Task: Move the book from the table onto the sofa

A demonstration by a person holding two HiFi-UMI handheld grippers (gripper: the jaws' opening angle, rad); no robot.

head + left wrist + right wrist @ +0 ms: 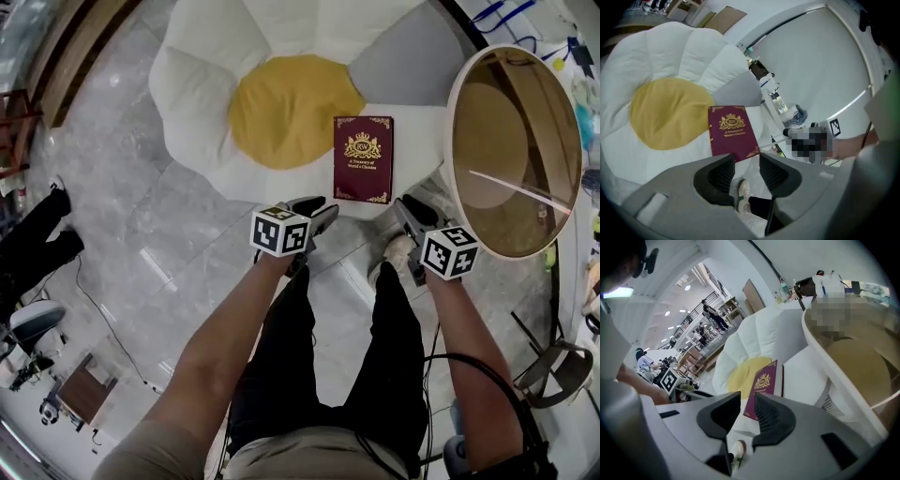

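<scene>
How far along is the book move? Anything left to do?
Done: the book lies flat on the sofa, on white cushion beside its yellow centre; the table shows no book. In hand: nothing. The left gripper and right gripper are open and empty, short of the sofa. Left: nothing visible.

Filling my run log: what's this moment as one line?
book: flat on sofa | left gripper: open, empty | right gripper: open, empty
</scene>
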